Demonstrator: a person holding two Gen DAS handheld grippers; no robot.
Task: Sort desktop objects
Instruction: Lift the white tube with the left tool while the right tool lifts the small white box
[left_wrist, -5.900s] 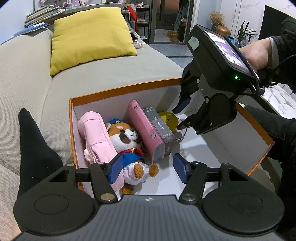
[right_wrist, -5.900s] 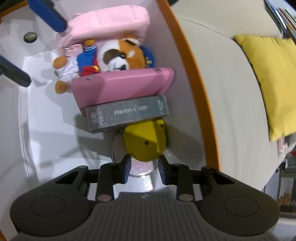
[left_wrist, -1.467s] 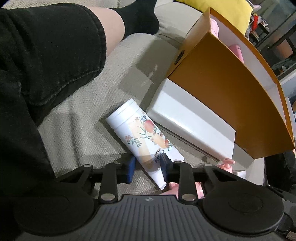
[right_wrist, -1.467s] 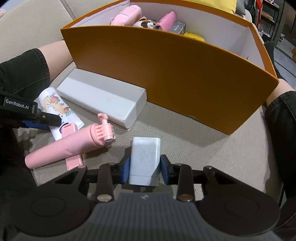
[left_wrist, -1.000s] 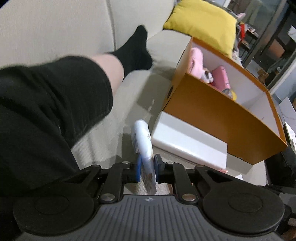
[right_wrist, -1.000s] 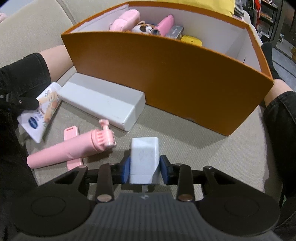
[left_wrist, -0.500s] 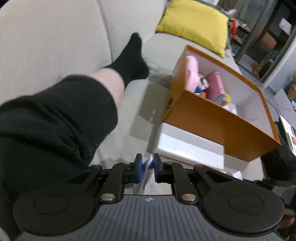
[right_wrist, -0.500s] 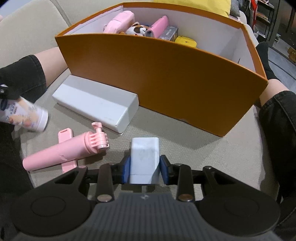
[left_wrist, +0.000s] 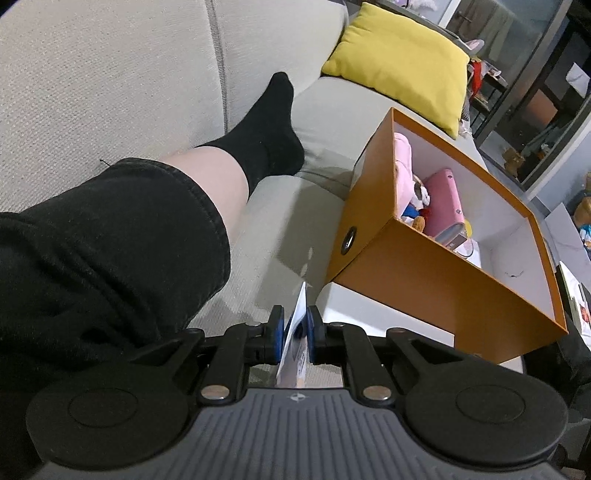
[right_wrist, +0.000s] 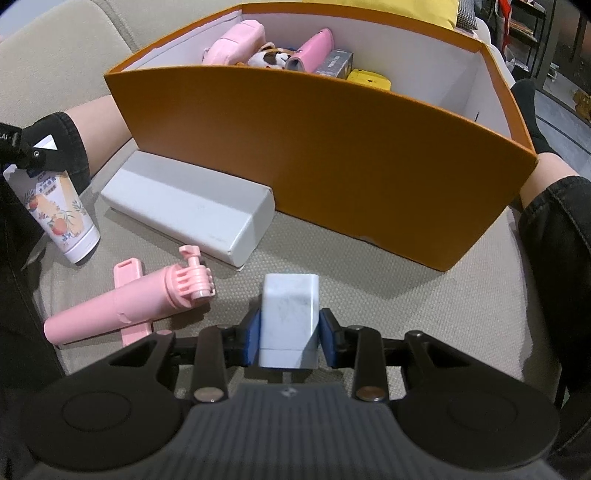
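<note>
My left gripper (left_wrist: 294, 332) is shut on the flat crimped end of a white floral tube (left_wrist: 295, 334); in the right wrist view the tube (right_wrist: 55, 218) hangs cap down at the far left, above the sofa seat. My right gripper (right_wrist: 290, 332) is shut on a white charger block (right_wrist: 290, 319), held low over the cushion in front of the orange box (right_wrist: 332, 155). The box (left_wrist: 443, 280) holds a pink pouch (right_wrist: 236, 40), a plush dog (right_wrist: 269, 57), a pink case (right_wrist: 310, 50), a grey photo-card box (right_wrist: 338, 64) and a yellow item (right_wrist: 369, 79).
A long white box (right_wrist: 188, 208) lies against the orange box's near wall. A pink selfie stick (right_wrist: 129, 301) lies on the cushion left of my right gripper. The person's legs (left_wrist: 110, 236) flank the area. A yellow pillow (left_wrist: 399, 62) sits behind.
My left gripper has lifted the tube off the cushion and swung it upright, cap down. My right gripper holds the charger block and has risen slightly.
</note>
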